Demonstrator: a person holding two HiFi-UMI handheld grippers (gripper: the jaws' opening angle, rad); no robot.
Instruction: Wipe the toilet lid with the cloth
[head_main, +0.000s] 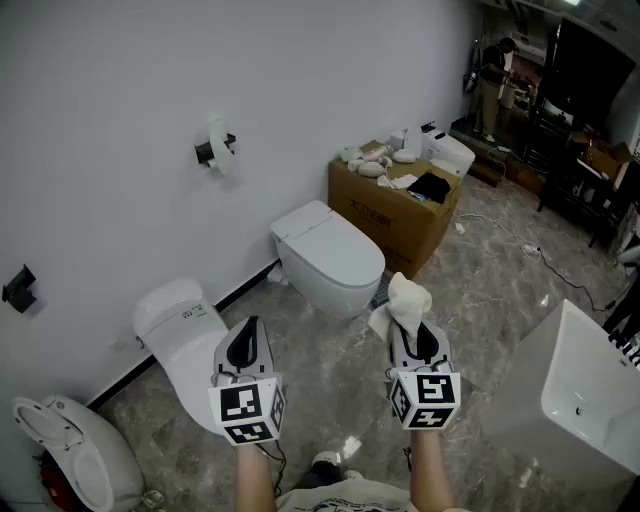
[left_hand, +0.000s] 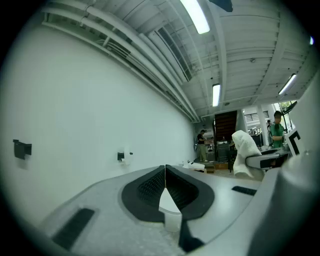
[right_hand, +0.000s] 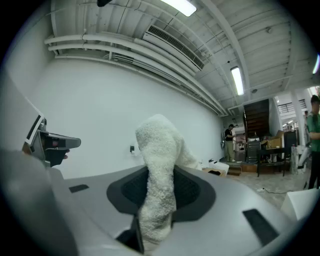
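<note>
My right gripper (head_main: 414, 338) pinches the cloth (head_main: 406, 300) near its middle, so the loose end stands up, ready to press flat. My left gripper (head_main: 246, 342) is pressed together on nothing and held aside. The toilet lid (head_main: 335, 258) I judge to be mine lies shut ahead, well apart from the cloth. The floor (head_main: 480, 300) to its right gives room, and the cardboard box (head_main: 395, 215) crowds in behind.

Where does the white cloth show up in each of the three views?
Head view: the cloth sticks up from the right gripper, just right of centre.
Left gripper view: the cloth is at the far right, mid-height.
Right gripper view: the cloth is dead centre, clamped between the jaws.
Shared landmark: the wall-mounted paper holder.
</note>
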